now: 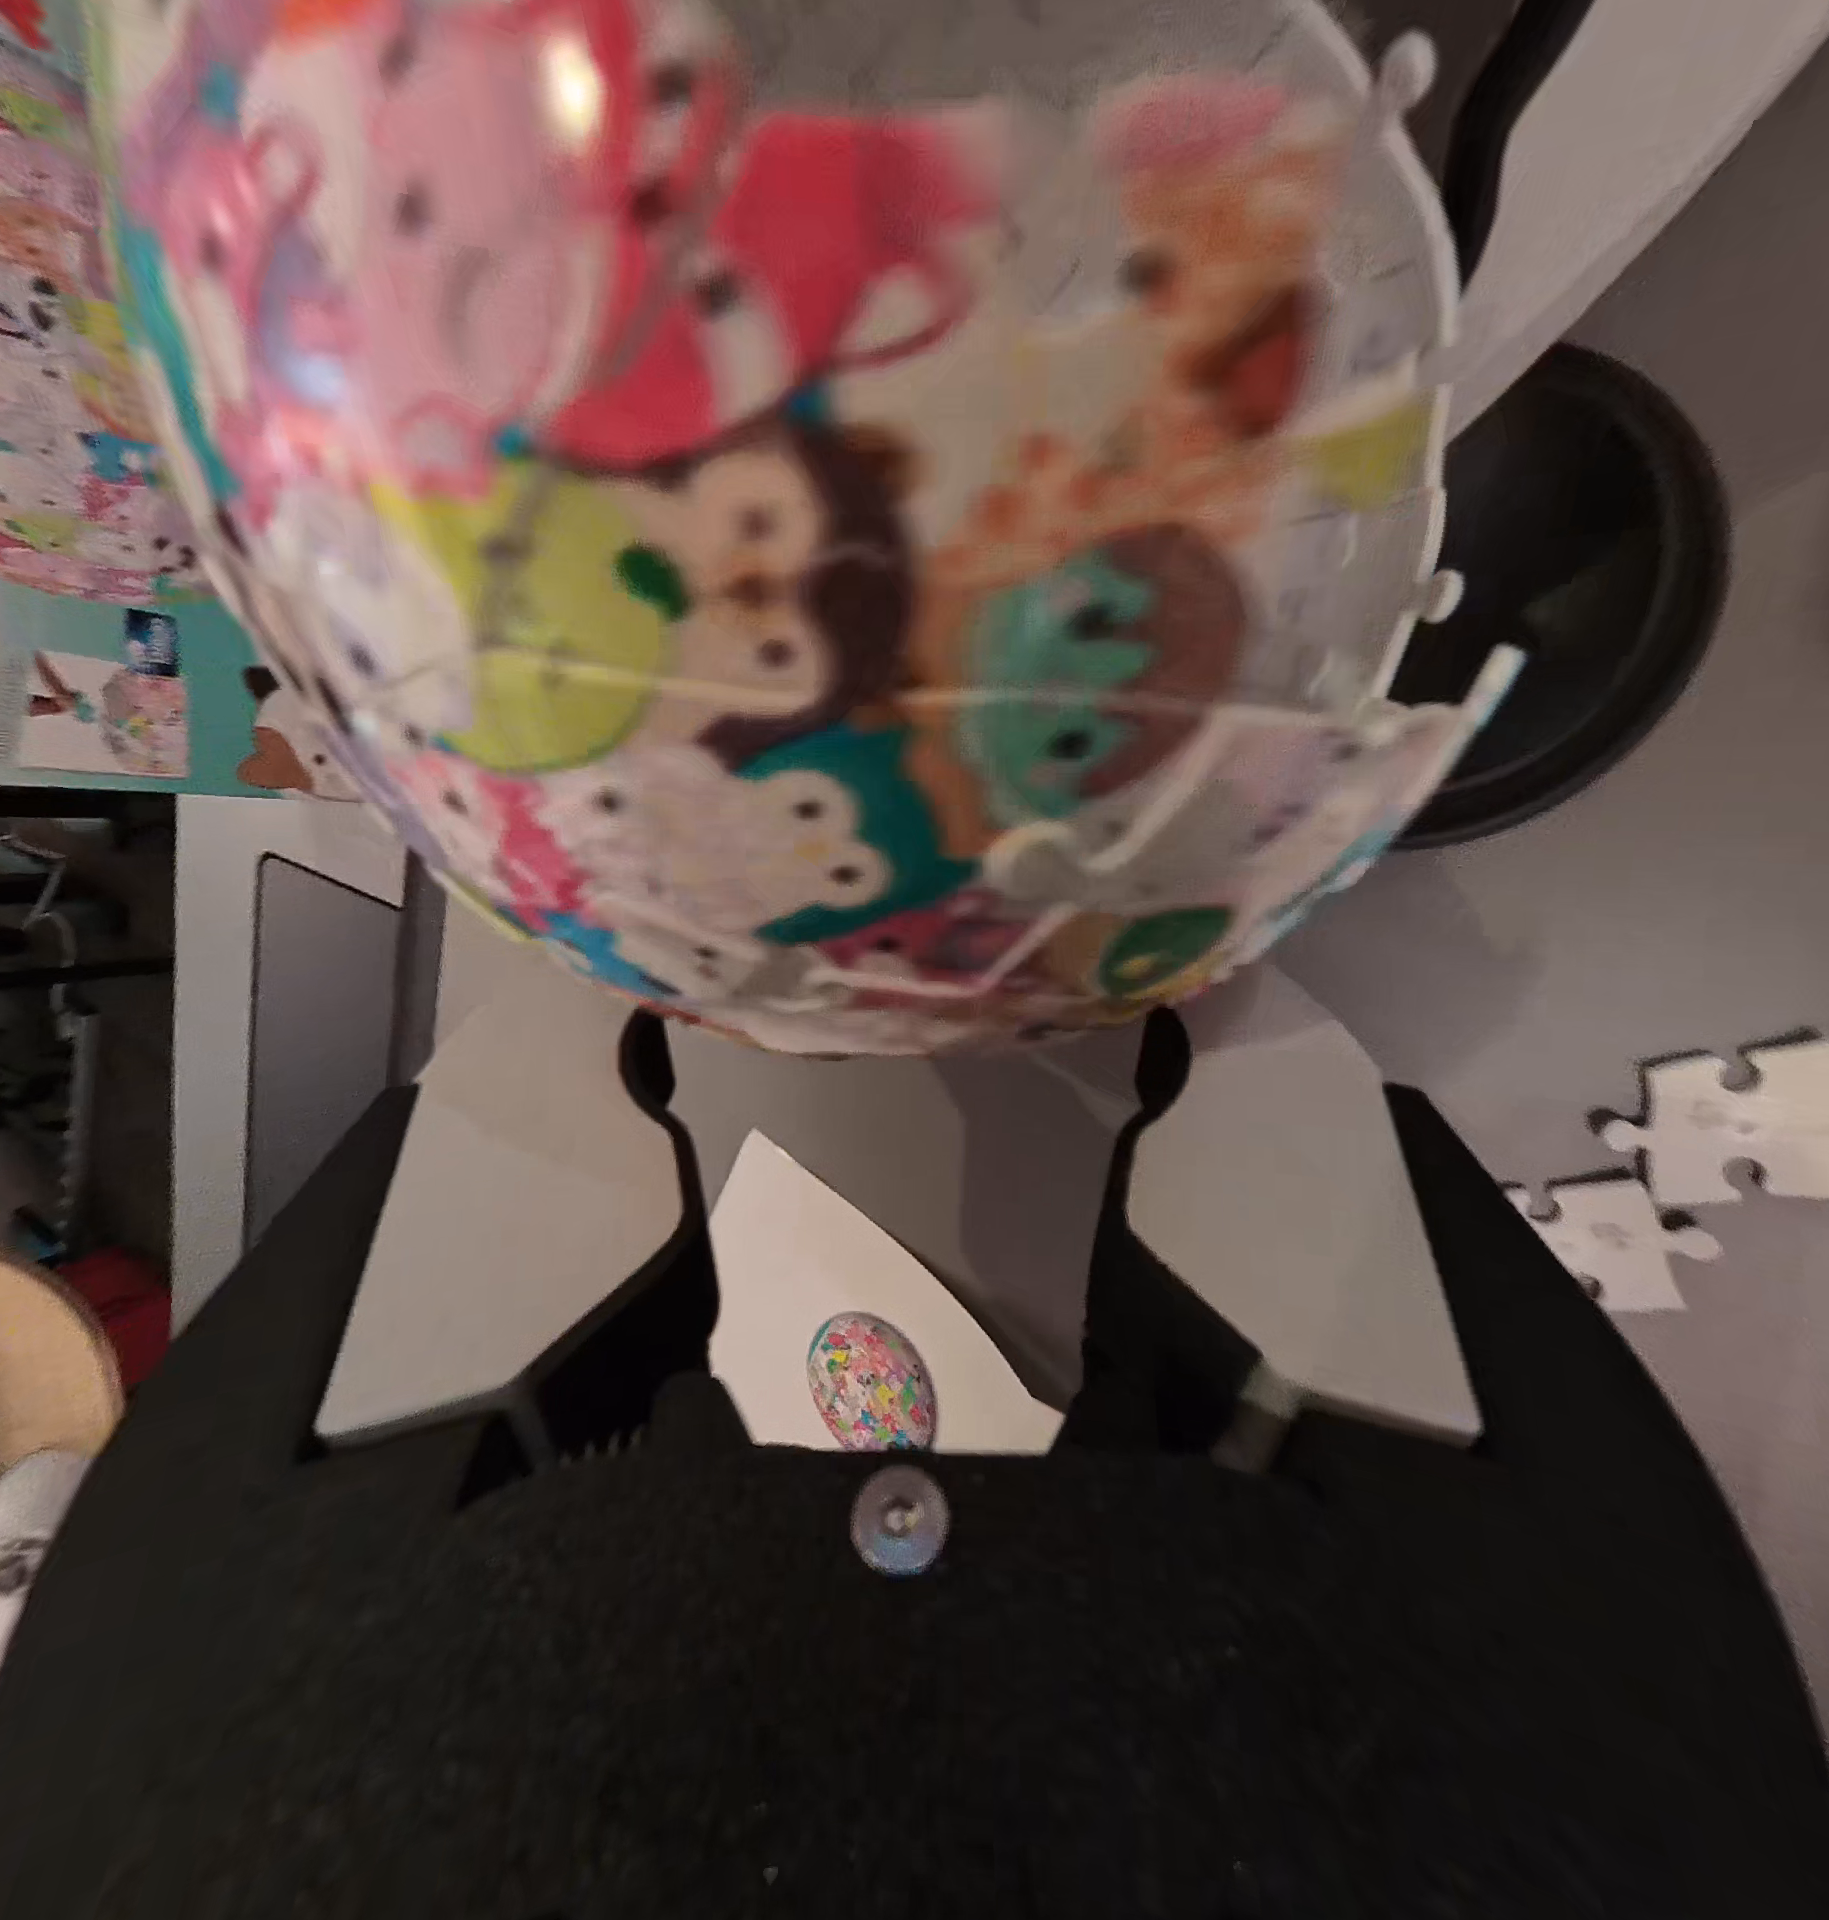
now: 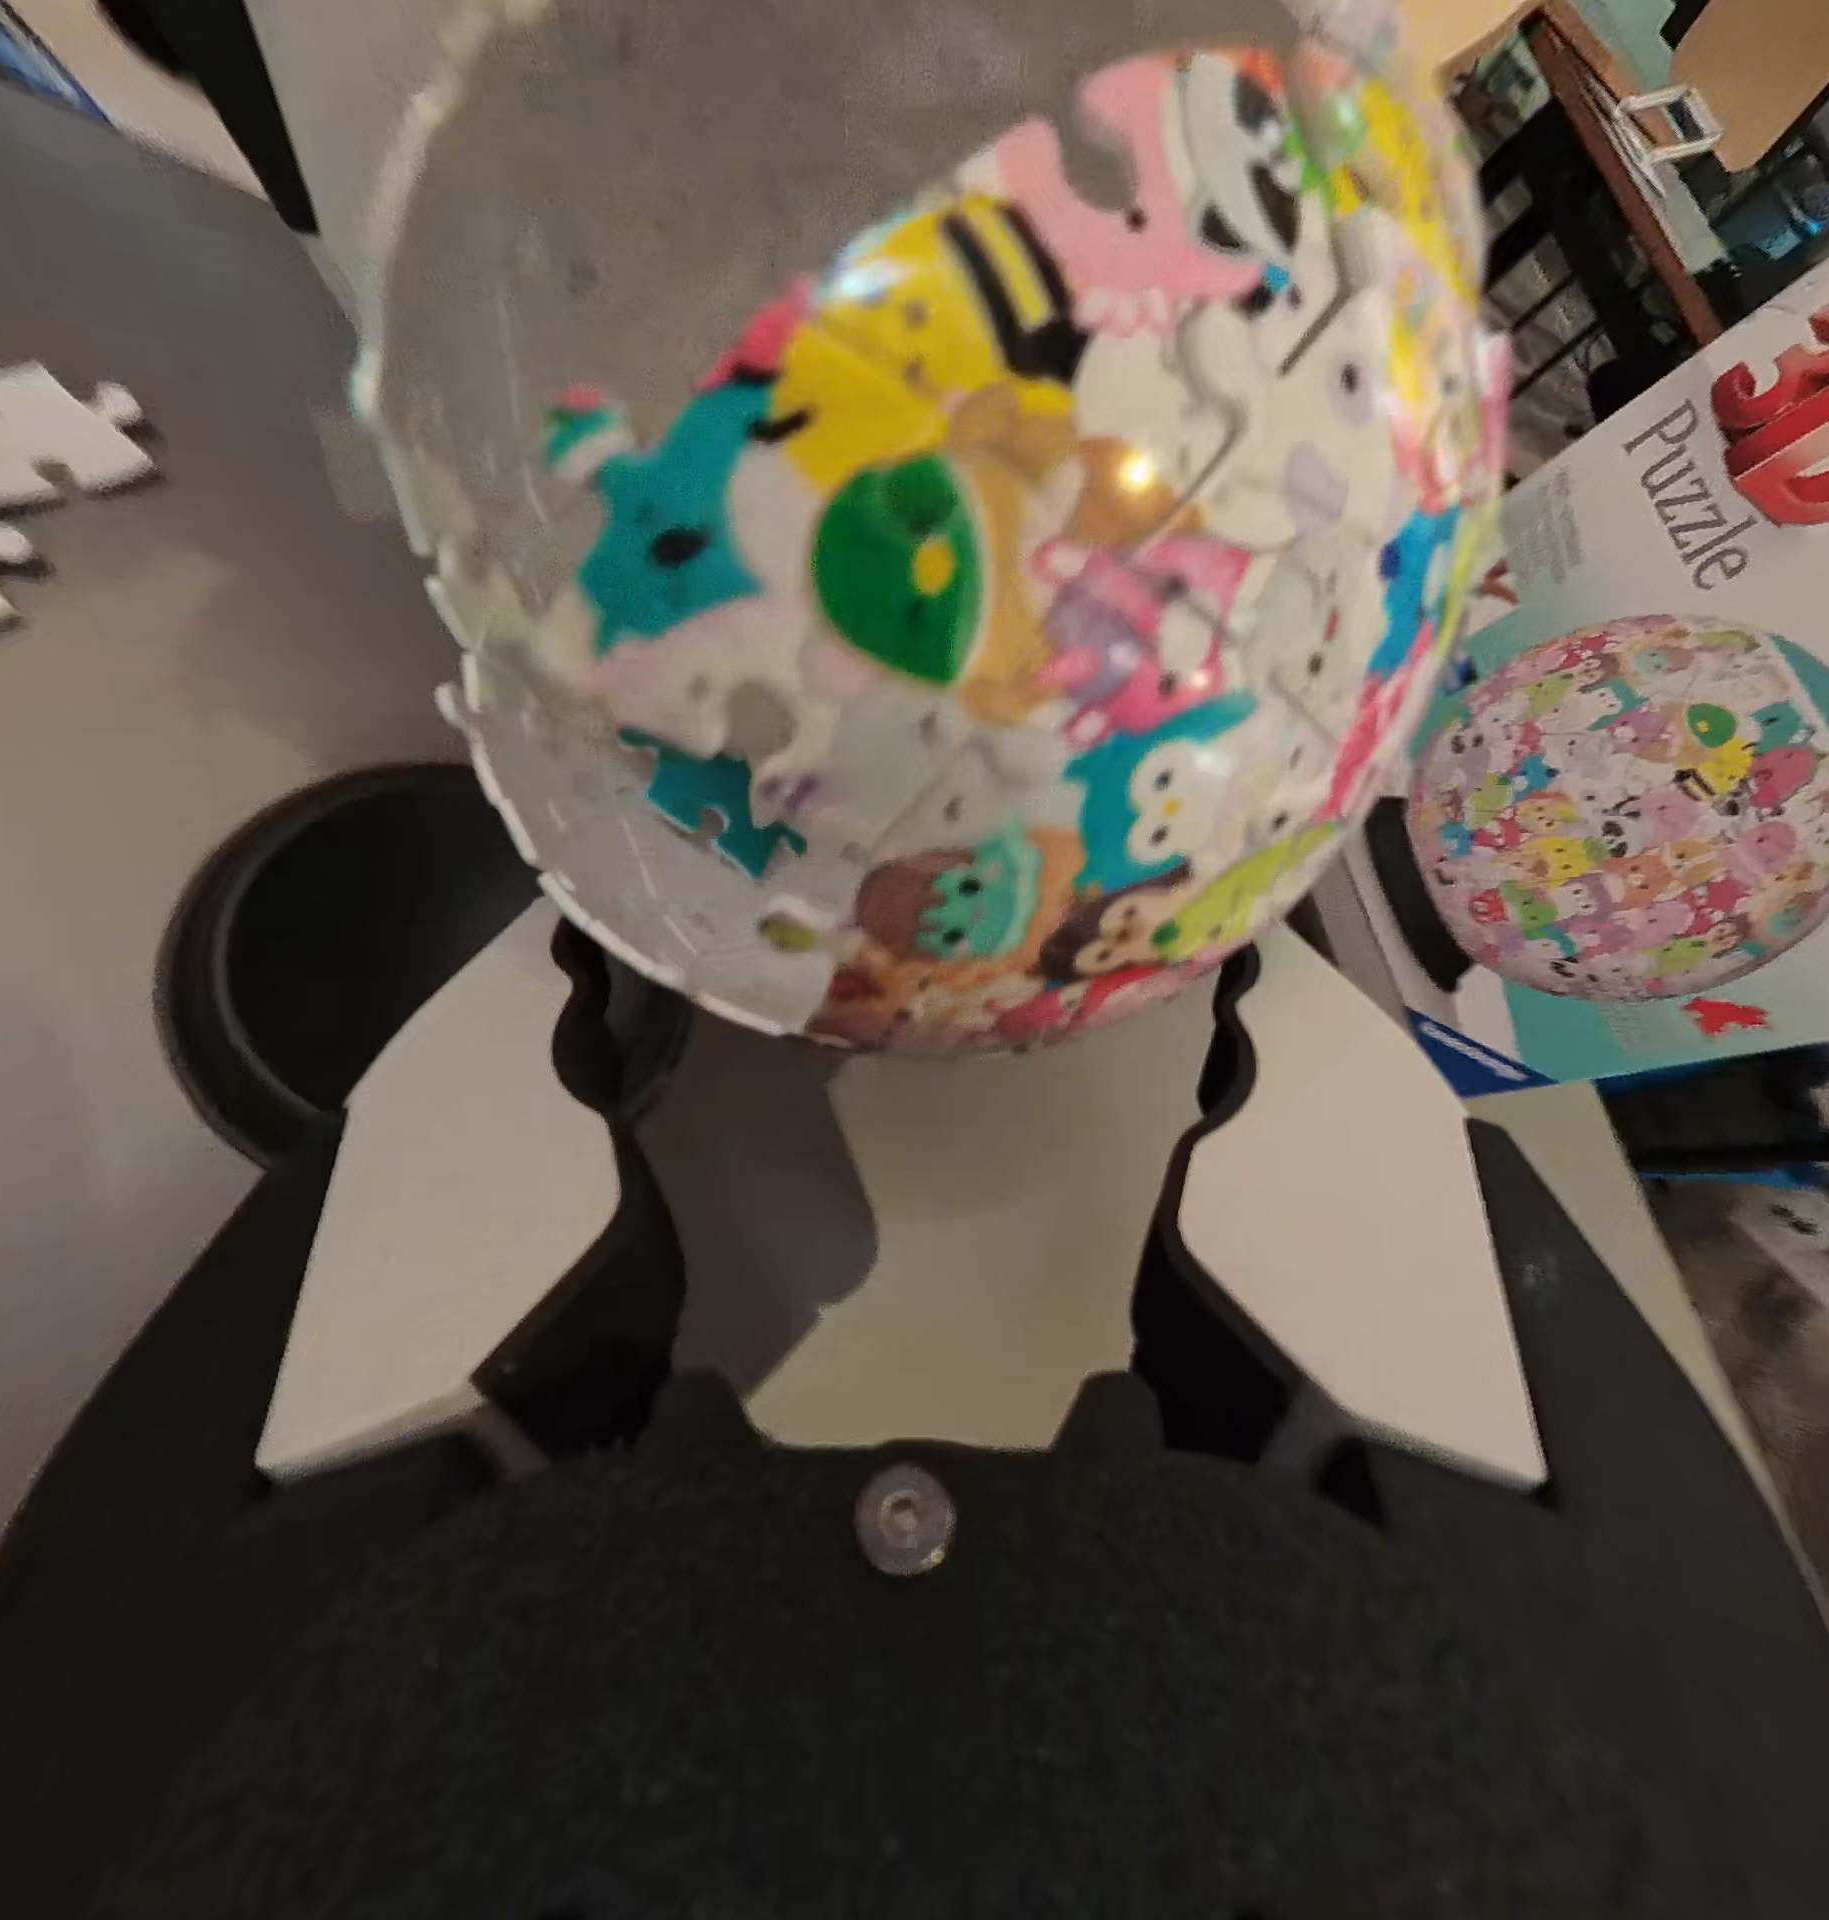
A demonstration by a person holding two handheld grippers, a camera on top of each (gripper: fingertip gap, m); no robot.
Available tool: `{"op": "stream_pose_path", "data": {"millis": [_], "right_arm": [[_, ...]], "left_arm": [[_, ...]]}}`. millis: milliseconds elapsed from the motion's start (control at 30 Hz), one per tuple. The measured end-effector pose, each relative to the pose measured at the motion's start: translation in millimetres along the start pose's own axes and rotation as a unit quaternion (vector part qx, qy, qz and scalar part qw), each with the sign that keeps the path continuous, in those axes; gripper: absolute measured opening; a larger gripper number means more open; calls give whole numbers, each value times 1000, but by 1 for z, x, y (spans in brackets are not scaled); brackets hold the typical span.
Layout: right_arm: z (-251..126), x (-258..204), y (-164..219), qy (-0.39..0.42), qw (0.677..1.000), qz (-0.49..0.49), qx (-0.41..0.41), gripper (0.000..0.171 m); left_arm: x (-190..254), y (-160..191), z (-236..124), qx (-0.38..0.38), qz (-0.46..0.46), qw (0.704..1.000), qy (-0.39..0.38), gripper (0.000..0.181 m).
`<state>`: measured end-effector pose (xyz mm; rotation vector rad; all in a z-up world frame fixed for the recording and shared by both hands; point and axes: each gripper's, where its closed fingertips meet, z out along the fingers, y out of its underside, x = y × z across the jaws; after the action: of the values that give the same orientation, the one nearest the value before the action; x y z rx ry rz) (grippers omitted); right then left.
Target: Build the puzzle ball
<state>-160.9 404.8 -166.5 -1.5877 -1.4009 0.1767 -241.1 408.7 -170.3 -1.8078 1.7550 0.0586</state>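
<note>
In the upper centre of both views the half-built puzzle ball (image 1: 785, 499) sits cradled between spread left gripper (image 1: 905, 1039) and right gripper (image 2: 905, 961) fingers, neither clenched, so it could likely slip and pop its open-edged pieces.

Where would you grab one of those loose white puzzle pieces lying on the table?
Probably by its edges, coming straight down from above. The loose pieces lie flat on the grey table, blank side up, so only their thin rims offer the fingers anything to pinch; a straight stretch of rim likely slips less than a knob.
</note>
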Motion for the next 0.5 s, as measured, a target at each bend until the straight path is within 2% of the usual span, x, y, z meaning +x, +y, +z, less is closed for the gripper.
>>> {"op": "stream_pose_path", "data": {"millis": [67,233,333,500], "right_arm": [[-2,-7,-3,-14,999,31,24,109],[-13,-33,1,-67,994,78,41,112],[-23,-42,4,-76,994,69,30,108],[-30,-47,8,-79,995,53,19,113]], "left_arm": [[9,0,-3,3,-8,999,32,93],[36,1,-3,0,9,997,75,91],[48,-5,-3,11,1,997,81,94],[56,-10,-2,23,-7,997,79,93]]}}
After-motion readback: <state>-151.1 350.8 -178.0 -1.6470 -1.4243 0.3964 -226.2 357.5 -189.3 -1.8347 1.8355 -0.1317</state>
